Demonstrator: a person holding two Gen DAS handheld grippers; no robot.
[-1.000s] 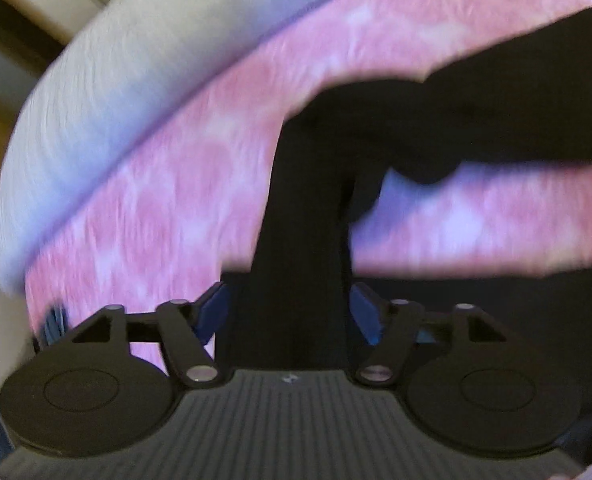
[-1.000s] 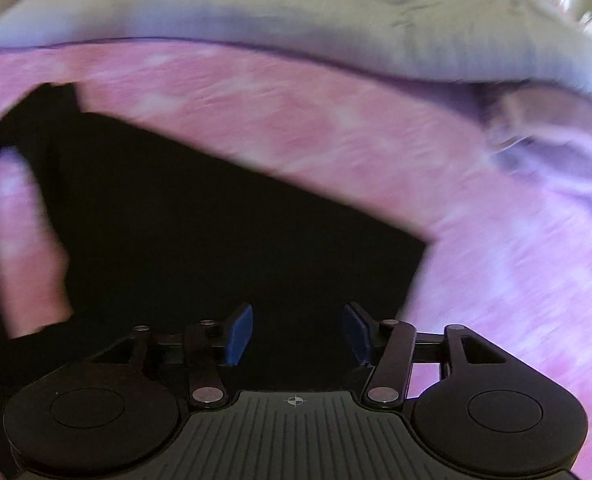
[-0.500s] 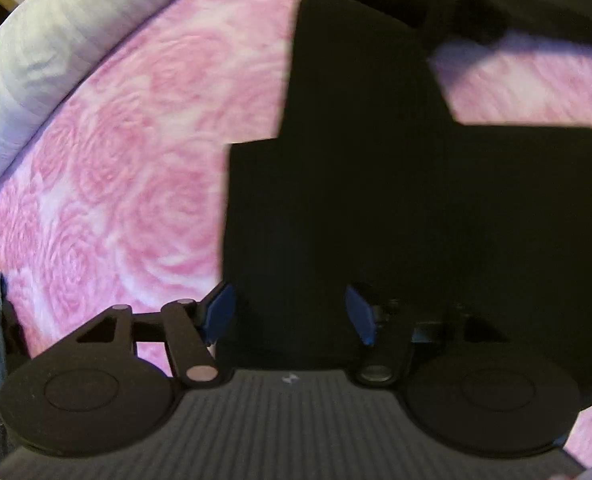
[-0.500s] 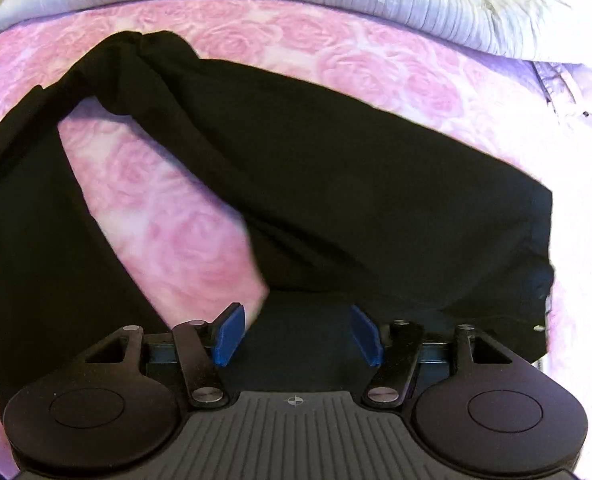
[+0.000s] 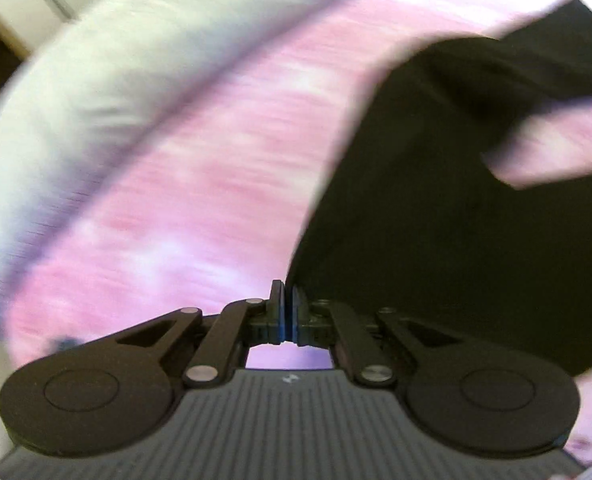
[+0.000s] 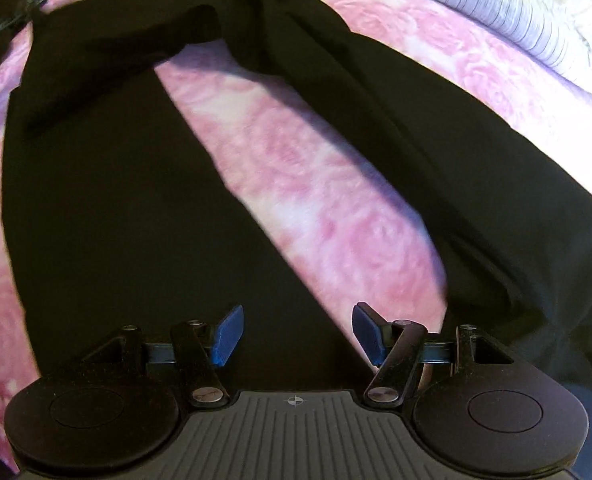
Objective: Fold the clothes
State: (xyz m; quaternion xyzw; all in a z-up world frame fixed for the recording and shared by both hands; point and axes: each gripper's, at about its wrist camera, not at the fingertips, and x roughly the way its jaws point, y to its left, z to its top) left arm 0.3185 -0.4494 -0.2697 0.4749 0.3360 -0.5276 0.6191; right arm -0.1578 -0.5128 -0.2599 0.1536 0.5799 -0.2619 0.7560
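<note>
We found the black fabric trousers (image 6: 108, 208) unfolded (legs splayed); left gripper (image 5: 284, 304) closing, apparently empty; right gripper (image 6: 296, 334) apart.

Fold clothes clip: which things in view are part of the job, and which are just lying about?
Part of the job:
black garment, spread on the bed
left claw, closing at the garment's edge
right claw, open over the garment

Just lying about:
pink rose bedspread
striped pale bedding at the far edge
dark cable at the top left

My blue-padded right gripper (image 6: 296, 334) hovers over black trousers (image 6: 108, 208) on a pink rose-patterned sheet (image 6: 315, 216), beside a white striped pillow (image 6: 535, 20).
</note>
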